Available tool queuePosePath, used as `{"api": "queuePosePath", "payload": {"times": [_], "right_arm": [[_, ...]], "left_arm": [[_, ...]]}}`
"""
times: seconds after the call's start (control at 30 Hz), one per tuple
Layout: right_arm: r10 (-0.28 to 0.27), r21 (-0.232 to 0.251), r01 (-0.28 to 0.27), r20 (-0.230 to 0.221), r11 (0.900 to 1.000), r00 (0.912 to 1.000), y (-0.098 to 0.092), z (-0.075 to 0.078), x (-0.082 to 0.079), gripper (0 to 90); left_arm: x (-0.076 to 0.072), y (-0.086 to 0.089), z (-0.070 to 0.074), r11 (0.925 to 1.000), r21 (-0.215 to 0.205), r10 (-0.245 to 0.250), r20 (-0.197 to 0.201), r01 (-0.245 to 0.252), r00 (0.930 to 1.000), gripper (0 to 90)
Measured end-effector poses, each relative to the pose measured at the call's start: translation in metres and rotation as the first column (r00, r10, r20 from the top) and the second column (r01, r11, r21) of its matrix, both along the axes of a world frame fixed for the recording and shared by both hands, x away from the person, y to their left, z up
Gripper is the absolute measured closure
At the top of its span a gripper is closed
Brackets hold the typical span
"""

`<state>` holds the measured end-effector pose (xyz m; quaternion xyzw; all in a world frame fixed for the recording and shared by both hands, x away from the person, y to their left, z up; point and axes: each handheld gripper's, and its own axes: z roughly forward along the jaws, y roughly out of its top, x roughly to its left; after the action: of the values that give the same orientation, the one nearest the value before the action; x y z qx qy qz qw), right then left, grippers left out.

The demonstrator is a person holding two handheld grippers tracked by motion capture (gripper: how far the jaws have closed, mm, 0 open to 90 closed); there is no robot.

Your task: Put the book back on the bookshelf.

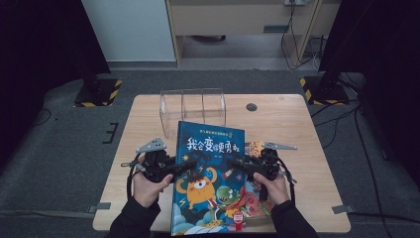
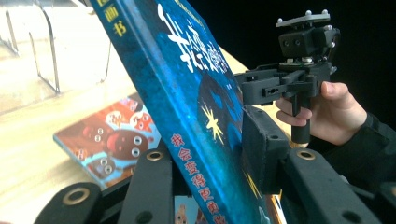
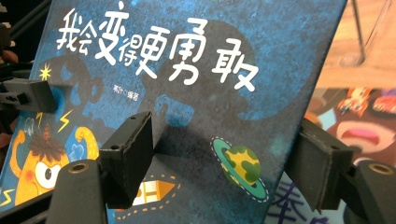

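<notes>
While the left claw (image 1: 190,166) clamps the blue book (image 1: 210,173), the right claw (image 3: 224,158) gapes round its edge, untouching.

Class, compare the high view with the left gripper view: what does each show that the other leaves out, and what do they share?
High view alone: the whole table with a round hole, the floor, and the left gripper from above. Left gripper view alone: the blue book's spine text close up, between that gripper's jaws. Both: the blue book, the right gripper, the clear rack and a second book underneath.
</notes>
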<state>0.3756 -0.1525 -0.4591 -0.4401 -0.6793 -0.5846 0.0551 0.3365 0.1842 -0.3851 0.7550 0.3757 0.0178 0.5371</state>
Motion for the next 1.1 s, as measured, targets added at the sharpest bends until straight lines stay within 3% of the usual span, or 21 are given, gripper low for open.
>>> {"api": "queuePosePath", "payload": {"times": [0.5,0.7,1.1], "right_arm": [[-0.063,0.062,0.059,0.066,0.996,0.9958,-0.019,0.03,0.009,29.9],[-0.106,0.1,0.095,0.107,0.99,0.9886,-0.026,0.043,0.014,32.4],[-0.147,0.094,0.128,0.24,0.987,0.9596,-0.038,0.071,0.012,39.0]], "left_arm": [[0.008,-0.02,0.031,0.9991,-0.039,-0.012,0.079,0.015,0.9968,70.0],[0.01,-0.026,0.037,0.9983,-0.051,-0.024,0.102,0.029,0.9945,72.2],[0.007,-0.034,0.045,0.9992,-0.025,-0.027,0.158,0.031,0.9871,72.3]]}}
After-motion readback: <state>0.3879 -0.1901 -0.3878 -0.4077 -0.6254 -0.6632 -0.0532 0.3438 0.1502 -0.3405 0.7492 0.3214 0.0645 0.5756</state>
